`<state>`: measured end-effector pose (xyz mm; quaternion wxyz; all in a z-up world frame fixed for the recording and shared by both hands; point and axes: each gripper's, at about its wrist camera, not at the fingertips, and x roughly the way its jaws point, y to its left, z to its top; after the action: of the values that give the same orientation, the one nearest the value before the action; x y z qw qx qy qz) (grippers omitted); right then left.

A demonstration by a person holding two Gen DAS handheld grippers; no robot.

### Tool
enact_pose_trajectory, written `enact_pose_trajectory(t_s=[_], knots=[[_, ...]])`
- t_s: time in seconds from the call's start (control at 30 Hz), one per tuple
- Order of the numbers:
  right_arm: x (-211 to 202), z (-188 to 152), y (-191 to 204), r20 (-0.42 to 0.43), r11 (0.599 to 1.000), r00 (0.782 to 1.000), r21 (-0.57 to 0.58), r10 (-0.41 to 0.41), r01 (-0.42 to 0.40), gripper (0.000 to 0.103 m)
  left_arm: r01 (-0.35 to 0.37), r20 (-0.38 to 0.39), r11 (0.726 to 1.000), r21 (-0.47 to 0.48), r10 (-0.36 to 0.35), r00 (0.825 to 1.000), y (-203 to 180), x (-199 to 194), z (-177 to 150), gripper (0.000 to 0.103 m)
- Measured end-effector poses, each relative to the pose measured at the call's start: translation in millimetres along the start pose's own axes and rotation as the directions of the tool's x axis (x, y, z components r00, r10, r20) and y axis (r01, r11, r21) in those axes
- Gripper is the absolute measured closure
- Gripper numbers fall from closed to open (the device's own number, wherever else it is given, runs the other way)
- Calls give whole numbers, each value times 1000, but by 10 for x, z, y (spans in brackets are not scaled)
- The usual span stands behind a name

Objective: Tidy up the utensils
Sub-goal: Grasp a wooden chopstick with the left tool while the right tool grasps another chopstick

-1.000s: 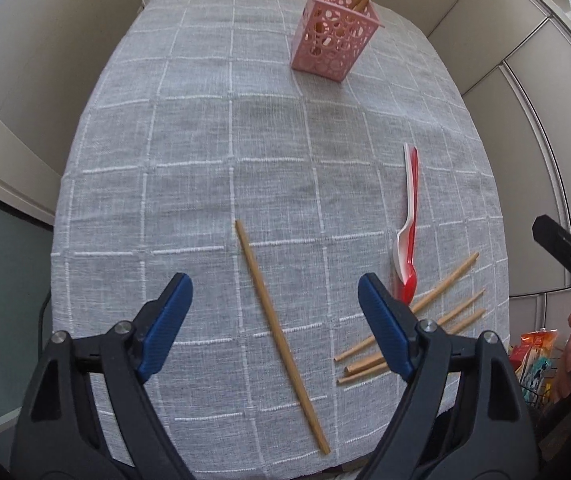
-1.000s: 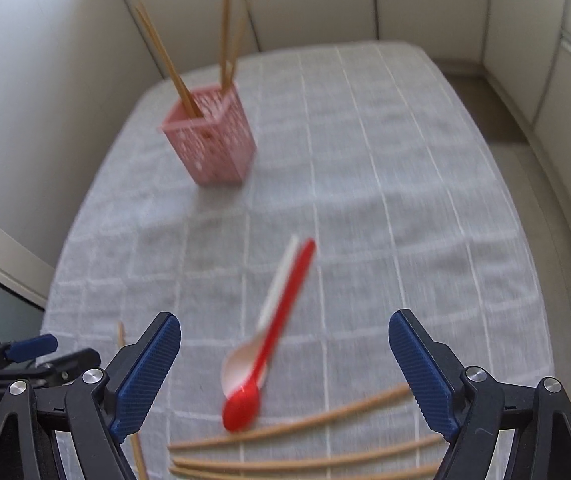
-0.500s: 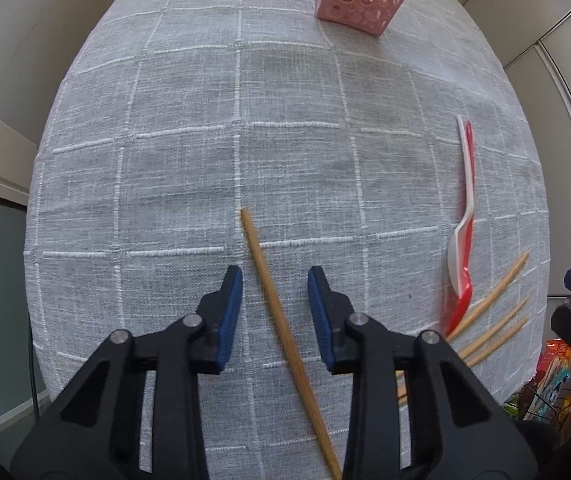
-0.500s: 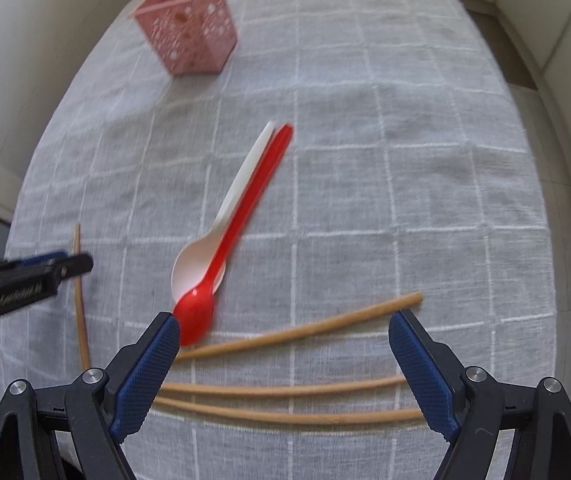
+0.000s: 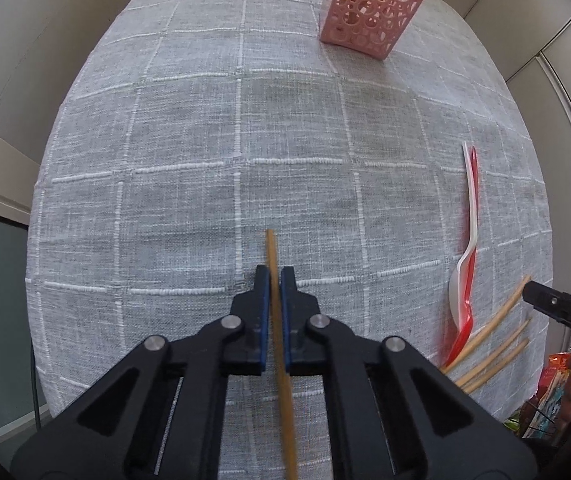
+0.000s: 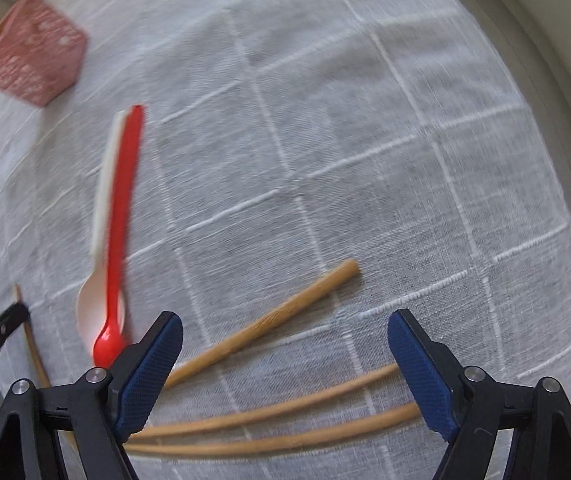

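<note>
Pinching chopstick (image 5: 272, 264) btwn left gripper (image 5: 272, 280) pads, tip protruding.

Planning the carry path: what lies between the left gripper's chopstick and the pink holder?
Only bare tablecloth between chopstick and pink holder, per the left wrist view.

Grey white-checked tablecloth (image 5: 189, 184); pink holder (image 5: 373, 8); red spoon (image 6: 119, 220).

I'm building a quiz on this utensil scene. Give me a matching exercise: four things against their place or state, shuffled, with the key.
Things:
1. left tool
2. right tool
3. red spoon
4. pink holder

States:
A. lies beside the white spoon
B. stands at the far end of the tablecloth
C. shut on a single chopstick
D. jaws closing, pads apart over three chopsticks

Pairs: 1-C, 2-D, 3-A, 4-B
</note>
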<state>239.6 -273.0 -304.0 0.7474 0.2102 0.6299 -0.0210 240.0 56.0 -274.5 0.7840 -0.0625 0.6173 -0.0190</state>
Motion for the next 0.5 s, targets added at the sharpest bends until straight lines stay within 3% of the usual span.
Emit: enact_pose_trajectory(t_s=[0.07,0.13,0.2,0.33,0.5], knots=[[56,27,-23,-7,999,1000,45,3,-2,26,5,7,1000,7,-5,1000,-7,-30,14,98],[45,38,23,16,998,1000,56,-27,26,27,13,14,1000,16,-13,1000,-11,-60,8,98],[53,30,109,33,997,997,49,-65,63,37,22,17,1000,20,-23,1000,-41,-83,14,98],[74,-12,313,70,983,982,64,-175,171,45,29,24,999,29,-30,999,-104,-104,58,98],[57,17,393,110,967,969,150,-222,205,59,32,32,999,35,-33,999,-161,-116,95,98]])
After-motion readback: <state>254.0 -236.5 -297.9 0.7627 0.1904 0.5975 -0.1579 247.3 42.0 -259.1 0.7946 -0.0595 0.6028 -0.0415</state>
